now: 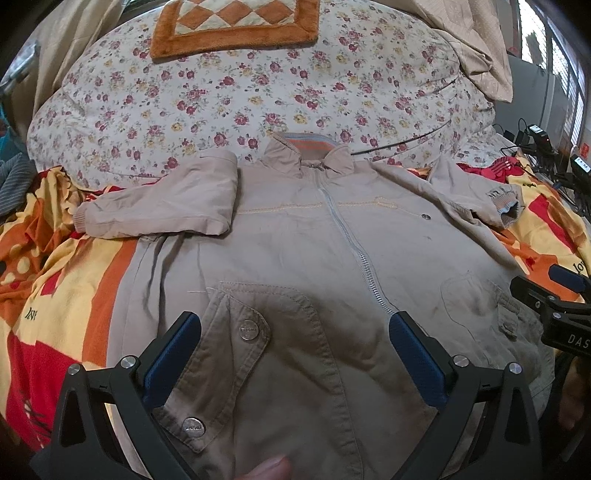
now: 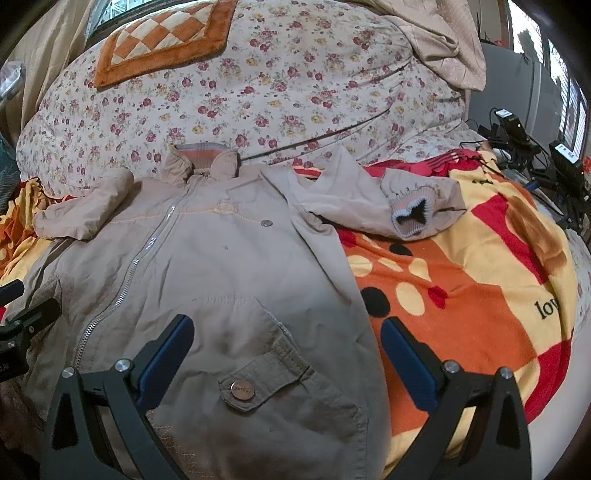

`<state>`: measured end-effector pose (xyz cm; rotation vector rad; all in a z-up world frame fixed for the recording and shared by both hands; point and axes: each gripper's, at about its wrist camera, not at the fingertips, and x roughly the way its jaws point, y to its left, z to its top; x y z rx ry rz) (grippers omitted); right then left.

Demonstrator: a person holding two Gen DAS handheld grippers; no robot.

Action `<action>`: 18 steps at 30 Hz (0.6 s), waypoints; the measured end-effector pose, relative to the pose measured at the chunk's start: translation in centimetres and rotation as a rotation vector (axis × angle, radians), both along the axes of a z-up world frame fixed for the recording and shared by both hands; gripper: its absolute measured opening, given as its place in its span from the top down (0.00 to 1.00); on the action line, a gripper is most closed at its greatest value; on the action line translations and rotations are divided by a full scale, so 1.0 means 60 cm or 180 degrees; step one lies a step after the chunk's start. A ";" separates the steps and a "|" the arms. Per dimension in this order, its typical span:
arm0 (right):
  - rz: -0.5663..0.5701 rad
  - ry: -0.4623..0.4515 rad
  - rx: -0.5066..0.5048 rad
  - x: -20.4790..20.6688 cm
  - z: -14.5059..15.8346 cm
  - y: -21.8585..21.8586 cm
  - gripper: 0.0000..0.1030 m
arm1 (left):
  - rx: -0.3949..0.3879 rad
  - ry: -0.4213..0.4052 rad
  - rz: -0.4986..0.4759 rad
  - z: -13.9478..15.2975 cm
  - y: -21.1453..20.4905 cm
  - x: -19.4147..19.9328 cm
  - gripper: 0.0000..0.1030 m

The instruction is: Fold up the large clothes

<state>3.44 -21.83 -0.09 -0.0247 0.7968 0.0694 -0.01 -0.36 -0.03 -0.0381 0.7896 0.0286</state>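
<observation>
A beige zip-up jacket (image 1: 295, 251) lies front up on a bed, collar away from me; it also shows in the right wrist view (image 2: 221, 266). Its left sleeve (image 1: 162, 206) is folded in by the shoulder. Its right sleeve (image 2: 388, 206) lies out to the right, its ribbed cuff (image 2: 413, 218) on the blanket. My left gripper (image 1: 295, 325) is open above the lower left pocket (image 1: 251, 332), holding nothing. My right gripper (image 2: 288, 328) is open above the lower right pocket (image 2: 258, 380) and the jacket's right edge, holding nothing; it also shows in the left wrist view (image 1: 554, 302).
An orange, yellow and red blanket (image 2: 461, 295) lies under the jacket. A floral duvet (image 1: 258, 96) is heaped behind the collar, with an orange checked mat (image 1: 236, 26) on it. Black devices and cables (image 2: 535, 158) sit at the far right.
</observation>
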 end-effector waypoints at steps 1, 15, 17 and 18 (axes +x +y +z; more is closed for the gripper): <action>-0.0003 0.0000 0.0000 0.000 0.000 0.000 0.00 | -0.0004 0.0005 0.0001 -0.001 0.001 0.001 0.09; -0.0003 -0.0006 -0.0007 0.000 0.001 0.000 0.00 | -0.0003 0.0007 0.0001 0.000 0.001 0.001 0.09; -0.0005 -0.0007 -0.0004 0.001 0.002 0.000 0.00 | -0.0005 0.0007 0.0000 0.000 0.001 0.001 0.09; -0.0007 -0.0005 0.0002 0.001 0.002 0.001 0.00 | -0.0006 0.0008 0.0002 0.000 0.001 0.001 0.09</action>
